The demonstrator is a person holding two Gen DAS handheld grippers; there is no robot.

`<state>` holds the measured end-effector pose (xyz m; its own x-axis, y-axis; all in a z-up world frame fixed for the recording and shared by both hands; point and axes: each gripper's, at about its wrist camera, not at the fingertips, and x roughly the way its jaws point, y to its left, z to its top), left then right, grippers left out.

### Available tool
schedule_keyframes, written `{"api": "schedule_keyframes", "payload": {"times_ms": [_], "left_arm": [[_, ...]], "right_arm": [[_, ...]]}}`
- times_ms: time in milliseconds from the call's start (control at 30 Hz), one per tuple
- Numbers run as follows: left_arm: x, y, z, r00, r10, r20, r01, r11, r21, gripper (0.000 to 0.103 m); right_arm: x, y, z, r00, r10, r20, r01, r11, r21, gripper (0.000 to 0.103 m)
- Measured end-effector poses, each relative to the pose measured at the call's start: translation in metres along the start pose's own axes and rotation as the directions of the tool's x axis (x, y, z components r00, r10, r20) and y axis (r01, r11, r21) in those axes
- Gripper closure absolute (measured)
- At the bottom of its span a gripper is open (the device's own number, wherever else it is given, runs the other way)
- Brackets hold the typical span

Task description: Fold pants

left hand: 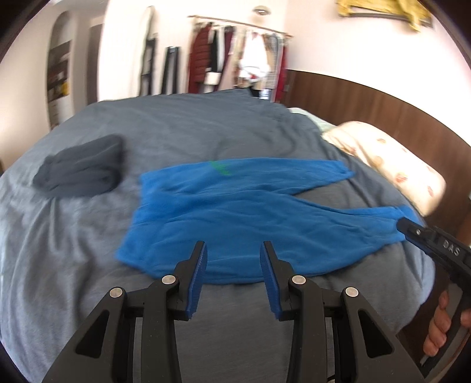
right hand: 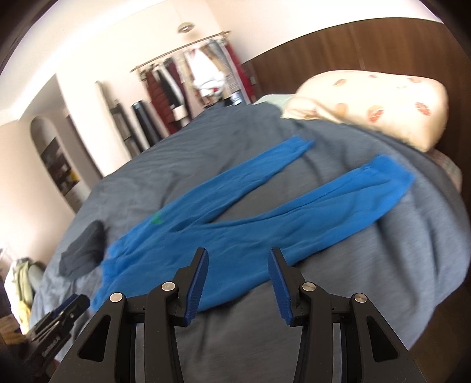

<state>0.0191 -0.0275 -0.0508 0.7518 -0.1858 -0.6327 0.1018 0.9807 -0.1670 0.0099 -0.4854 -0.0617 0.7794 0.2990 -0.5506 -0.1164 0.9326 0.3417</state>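
Grey bedspread (left hand: 206, 132) under flat blue pants (left hand: 235, 206) — clothes rail (left hand: 235, 53) beyond — both fingers (left hand: 197, 277) parted, empty.

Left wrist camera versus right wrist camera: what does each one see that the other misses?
Only the left wrist view shows a hand holding the right gripper's handle, and a yellow thing high on the wall. Only the right wrist view shows a pile of light clothes beside the bed. Both show the blue pants spread flat on the grey bedcover, the dark folded garment, the pillow and the clothes rail.
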Motion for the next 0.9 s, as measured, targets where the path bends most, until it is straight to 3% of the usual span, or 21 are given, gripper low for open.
{"api": "schedule_keyframes", "payload": {"times_ms": [267, 467, 900], "left_arm": [[0.002, 0.053, -0.009, 0.994, 0.111, -0.015, -0.111, 0.991, -0.070, 0.067], [0.021, 0.074, -0.014, 0.985, 0.164, -0.057, -0.170, 0.978, -0.121, 0.061], [0.067, 0.093, -0.018, 0.973, 0.194, -0.129, -0.217, 0.954, -0.207, 0.061]], "right_arm": [[0.026, 0.037, -0.025, 0.996, 0.031, -0.082, -0.029, 0.999, 0.020, 0.060], [0.058, 0.036, -0.044, 0.983, -0.008, -0.185, 0.035, 0.989, 0.143, 0.060], [0.086, 0.028, -0.060, 0.964, -0.127, -0.232, 0.171, 0.969, 0.181, 0.060]]}}
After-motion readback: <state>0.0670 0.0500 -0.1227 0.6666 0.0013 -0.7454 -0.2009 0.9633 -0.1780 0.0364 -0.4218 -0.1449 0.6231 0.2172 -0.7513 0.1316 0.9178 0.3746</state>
